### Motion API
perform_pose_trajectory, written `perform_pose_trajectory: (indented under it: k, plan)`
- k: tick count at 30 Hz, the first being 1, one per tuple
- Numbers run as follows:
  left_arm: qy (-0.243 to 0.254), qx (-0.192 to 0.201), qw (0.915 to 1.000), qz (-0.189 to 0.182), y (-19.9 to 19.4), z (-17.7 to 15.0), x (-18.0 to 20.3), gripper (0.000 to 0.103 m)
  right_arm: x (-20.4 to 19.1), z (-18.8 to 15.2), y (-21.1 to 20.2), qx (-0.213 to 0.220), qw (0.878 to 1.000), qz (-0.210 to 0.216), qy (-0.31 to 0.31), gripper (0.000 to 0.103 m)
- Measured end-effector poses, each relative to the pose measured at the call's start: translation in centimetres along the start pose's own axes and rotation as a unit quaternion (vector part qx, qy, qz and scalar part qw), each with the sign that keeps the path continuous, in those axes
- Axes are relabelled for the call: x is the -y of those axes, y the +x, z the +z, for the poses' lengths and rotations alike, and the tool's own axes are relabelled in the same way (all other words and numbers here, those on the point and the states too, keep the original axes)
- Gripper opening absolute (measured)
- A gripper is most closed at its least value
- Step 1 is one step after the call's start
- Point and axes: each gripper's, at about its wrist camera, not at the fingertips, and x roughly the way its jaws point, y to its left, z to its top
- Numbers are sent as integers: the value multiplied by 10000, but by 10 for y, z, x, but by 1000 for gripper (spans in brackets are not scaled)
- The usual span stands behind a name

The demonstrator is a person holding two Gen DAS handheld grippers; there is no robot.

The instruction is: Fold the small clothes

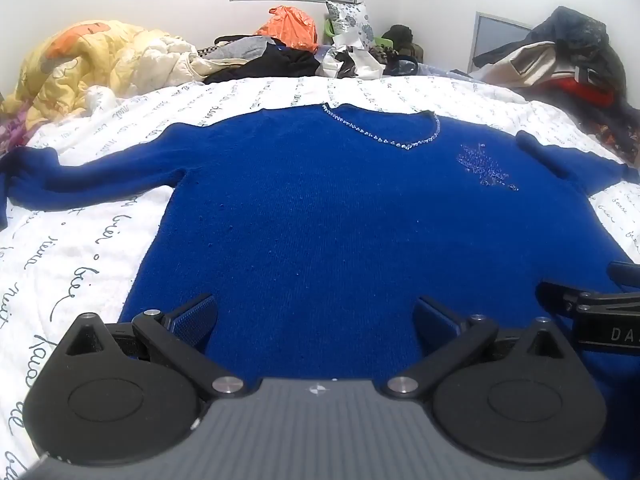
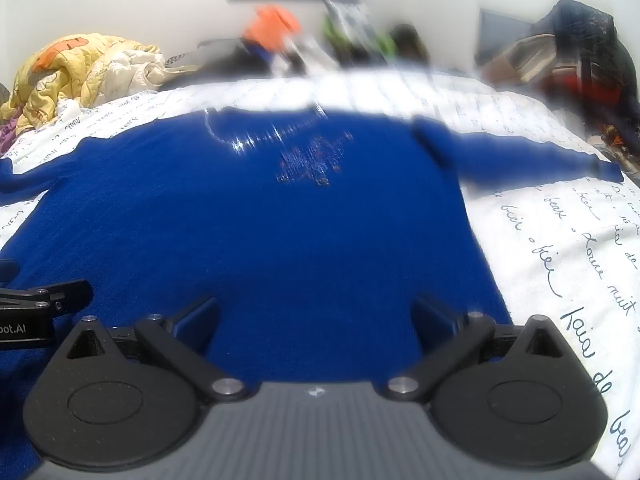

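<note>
Hovering over the lower part of the blue sweater, the left hand-held gripper has its jaws spread as wide as they go, nothing between the pads, only knit fabric showing below the gap. Whether the fingers brush the cloth I can't tell; no pinch or bunching shows. Right hand-held gripper is the same: jaws fully apart, empty, aimed down at the sweater's lower body, close to its right side edge. The two sit side by side; each pokes into the other's view at the frame edge.

The sweater lies flat, front up, on the bed, which has a white cover with script print. Beaded neckline points away toward the wall, sparkly patch on the chest, left sleeve and right sleeve both stretched out sideways. Right wrist view is blurred, so detail there is soft.

Step in hand, my read: folding not started, garment laid out, both grippers lining up for a first grab. Next move likely calls for dropping onto the hem or a side edge, closing on one layer pair cleanly, then lifting and carrying it over. Loose knit may sag or drag.

Beyond: yellow quilt and a clothes heap at the far side.
</note>
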Motion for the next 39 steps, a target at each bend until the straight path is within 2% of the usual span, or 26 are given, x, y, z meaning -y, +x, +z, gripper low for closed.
perform_pose_trajectory:
  k: [10, 14, 39]
  plan:
    - [-288, 38, 9994, -214, 5, 2, -16, 103, -4, 0, 1, 11, 10000, -56, -25, 103]
    - [-162, -3, 9998, -124, 6, 3, -11, 103, -5, 0, -1, 11, 9999, -96, -28, 103]
    - [-166, -1, 9998, -126, 7, 1, -15, 103, -6, 0, 0, 12, 9999, -99, -23, 103]
